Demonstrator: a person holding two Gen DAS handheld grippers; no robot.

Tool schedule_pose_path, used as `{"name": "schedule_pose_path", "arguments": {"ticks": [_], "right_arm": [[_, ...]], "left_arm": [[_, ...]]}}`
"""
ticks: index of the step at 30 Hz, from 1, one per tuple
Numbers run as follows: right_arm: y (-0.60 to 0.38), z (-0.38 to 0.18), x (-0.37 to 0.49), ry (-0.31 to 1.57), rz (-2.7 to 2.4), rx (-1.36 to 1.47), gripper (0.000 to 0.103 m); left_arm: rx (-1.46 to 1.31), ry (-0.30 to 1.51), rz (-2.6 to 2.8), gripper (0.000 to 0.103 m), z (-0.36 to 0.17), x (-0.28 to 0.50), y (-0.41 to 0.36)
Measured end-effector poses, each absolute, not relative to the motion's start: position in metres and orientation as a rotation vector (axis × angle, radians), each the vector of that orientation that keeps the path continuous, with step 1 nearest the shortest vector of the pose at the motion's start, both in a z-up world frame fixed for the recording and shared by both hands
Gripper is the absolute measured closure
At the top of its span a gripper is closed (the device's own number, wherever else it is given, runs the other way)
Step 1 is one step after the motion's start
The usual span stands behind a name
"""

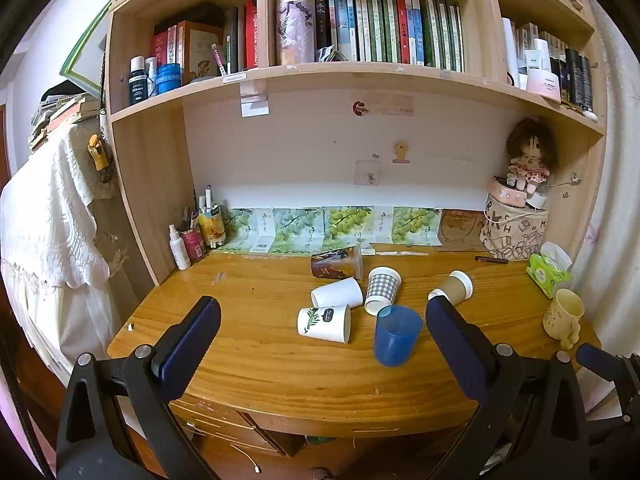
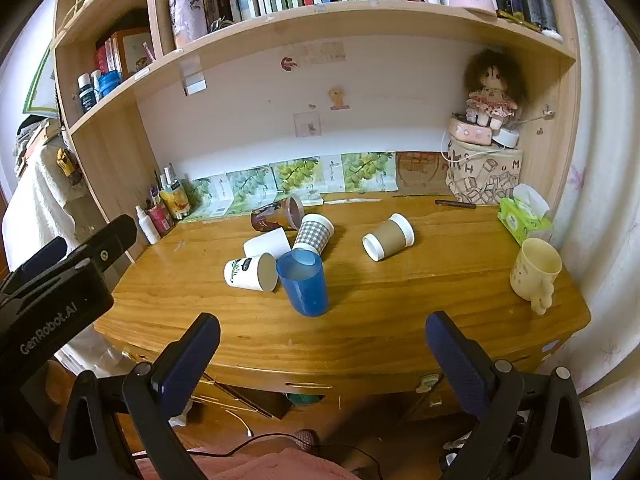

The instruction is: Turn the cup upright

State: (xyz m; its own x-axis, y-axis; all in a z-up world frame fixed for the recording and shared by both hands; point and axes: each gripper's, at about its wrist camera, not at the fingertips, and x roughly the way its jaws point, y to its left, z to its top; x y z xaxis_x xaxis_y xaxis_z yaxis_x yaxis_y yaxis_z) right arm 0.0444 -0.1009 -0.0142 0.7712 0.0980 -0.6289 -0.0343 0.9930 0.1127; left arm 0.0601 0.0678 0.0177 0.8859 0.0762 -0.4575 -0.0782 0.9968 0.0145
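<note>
Several cups sit on the wooden desk (image 1: 260,360). A blue plastic cup (image 1: 396,335) (image 2: 303,282) stands upright. On their sides lie a white leaf-print cup (image 1: 325,323) (image 2: 250,272), a plain white cup (image 1: 337,293) (image 2: 267,244), a checked cup (image 1: 382,290) (image 2: 314,234), a brown sleeved cup (image 1: 454,286) (image 2: 389,237) and a dark brown cup (image 1: 337,263) (image 2: 277,214). A cream mug (image 1: 562,314) (image 2: 534,270) stands upright at the right. My left gripper (image 1: 322,320) and right gripper (image 2: 322,334) are open and empty, held back at the desk's front edge.
A green tissue box (image 1: 548,270) and a patterned bag with a doll (image 1: 514,232) stand at the back right. Bottles and a pen holder (image 1: 192,236) stand at the back left. A pen (image 1: 491,259) lies near the bag. Bookshelves hang above the desk.
</note>
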Motion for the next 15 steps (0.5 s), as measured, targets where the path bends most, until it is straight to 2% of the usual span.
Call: {"name": "schedule_pose_path", "arguments": {"ticks": [15], "right_arm": [[-0.1071,-0.0197,0.043,0.721,0.057,0.115,0.0]], "left_arm": [[0.002,0.462,0.078,0.0,0.0216,0.0561,0.0651]]}}
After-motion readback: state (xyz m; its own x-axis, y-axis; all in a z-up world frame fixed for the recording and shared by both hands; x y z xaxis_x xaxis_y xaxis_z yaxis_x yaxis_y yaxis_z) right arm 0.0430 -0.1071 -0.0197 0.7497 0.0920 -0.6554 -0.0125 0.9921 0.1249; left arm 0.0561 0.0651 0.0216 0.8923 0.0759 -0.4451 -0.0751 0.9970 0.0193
